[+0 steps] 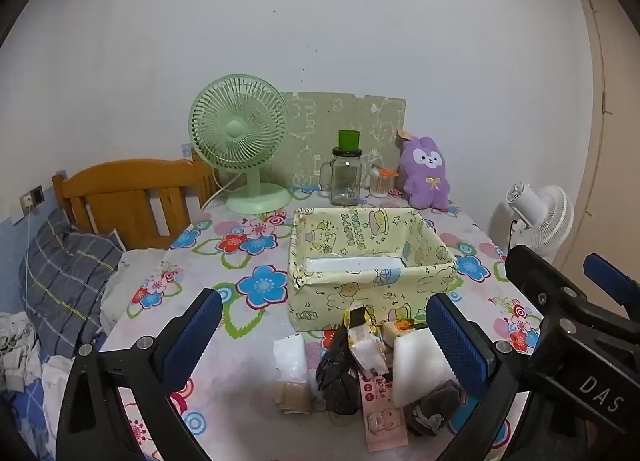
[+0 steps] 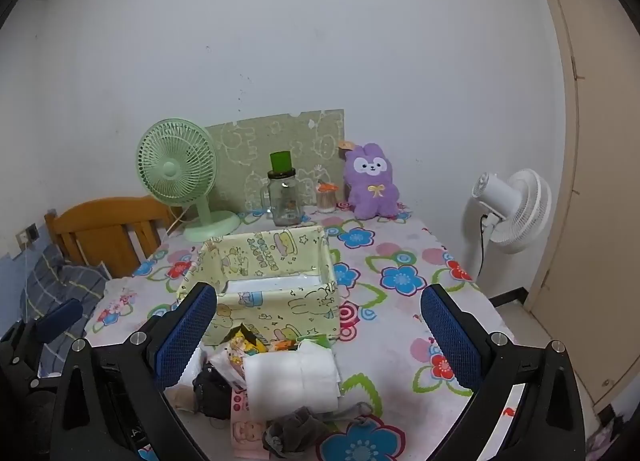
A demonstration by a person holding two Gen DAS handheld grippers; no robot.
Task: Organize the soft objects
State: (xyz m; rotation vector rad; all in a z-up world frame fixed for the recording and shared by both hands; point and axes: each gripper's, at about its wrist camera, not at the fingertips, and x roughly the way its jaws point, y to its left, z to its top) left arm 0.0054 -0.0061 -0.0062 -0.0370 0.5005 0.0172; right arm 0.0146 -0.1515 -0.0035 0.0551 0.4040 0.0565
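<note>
A pale yellow cartoon-print fabric box [image 1: 320, 303] [image 2: 276, 313] stands open on the flowered table. In front of it lies a heap of soft things: a white foam block [image 1: 418, 367] [image 2: 290, 381], a black cloth [image 1: 336, 377] [image 2: 212, 385], a snack packet [image 1: 364, 341], a pink packet [image 1: 380, 413] and a grey cloth [image 1: 430, 409] [image 2: 296, 431]. A purple plush bunny [image 1: 426, 173] [image 2: 372, 181] sits at the back. My left gripper [image 1: 324, 345] hangs open above the heap. My right gripper [image 2: 318, 335] is open too, over the heap, holding nothing.
A green desk fan [image 1: 240, 141] [image 2: 180, 173], a glass mug jar with green lid [image 1: 346, 173] [image 2: 284, 193] and a swab pot [image 1: 380, 181] line the back wall. A white fan [image 2: 512, 209] stands off the right edge. A bed with a plaid pillow [image 1: 68, 273] lies left.
</note>
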